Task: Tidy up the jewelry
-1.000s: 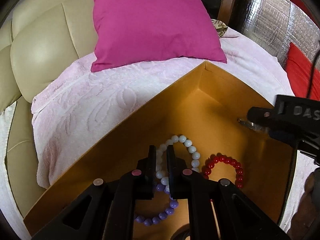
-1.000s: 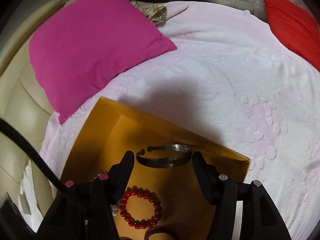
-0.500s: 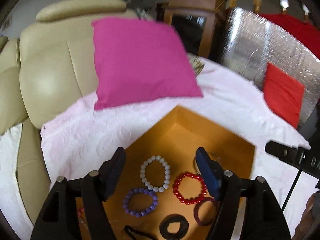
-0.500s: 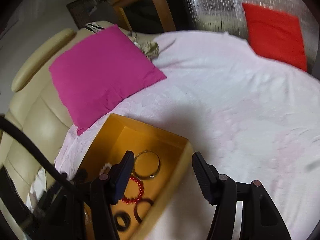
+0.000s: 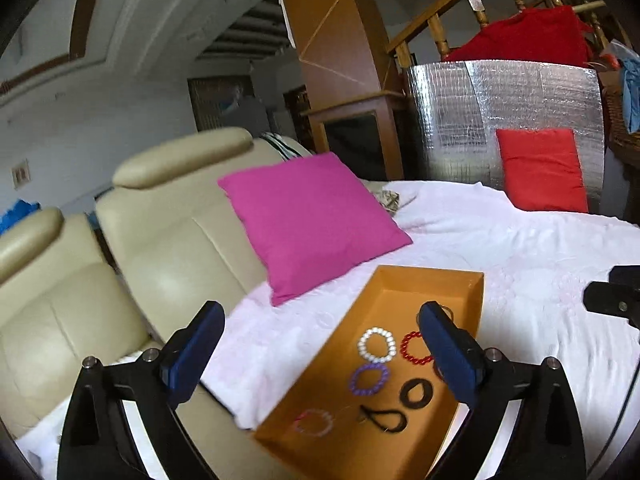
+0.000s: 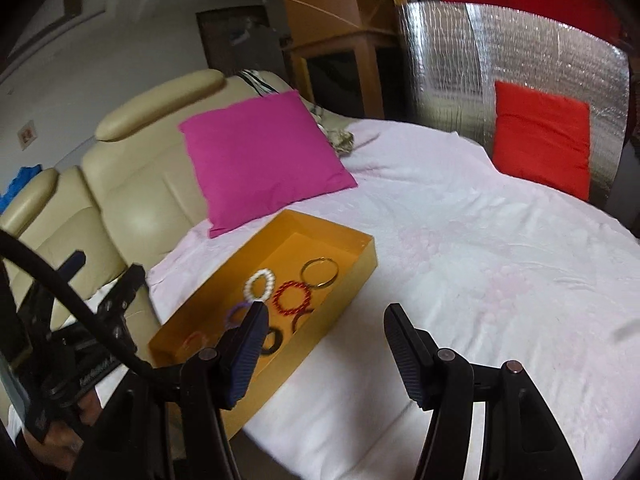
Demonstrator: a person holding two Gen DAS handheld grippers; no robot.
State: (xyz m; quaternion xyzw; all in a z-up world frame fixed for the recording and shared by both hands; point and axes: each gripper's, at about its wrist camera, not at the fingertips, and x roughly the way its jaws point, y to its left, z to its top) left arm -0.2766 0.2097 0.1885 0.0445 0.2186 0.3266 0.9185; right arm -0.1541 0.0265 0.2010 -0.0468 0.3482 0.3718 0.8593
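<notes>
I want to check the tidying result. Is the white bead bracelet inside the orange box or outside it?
Inside. The white bead bracelet lies flat on the floor of the orange box, beside the red bead bracelet; no tool touches it.

The left gripper [image 5: 320,344], its empty jaws opening wide, hangs above an orange tray [image 5: 466,286] on a pale pink bedspread [image 5: 520,240], where white [image 5: 376,345], red [image 5: 414,347] and purple bead bracelets [image 5: 369,379] lie near a magenta cushion [image 5: 312,220].
</notes>
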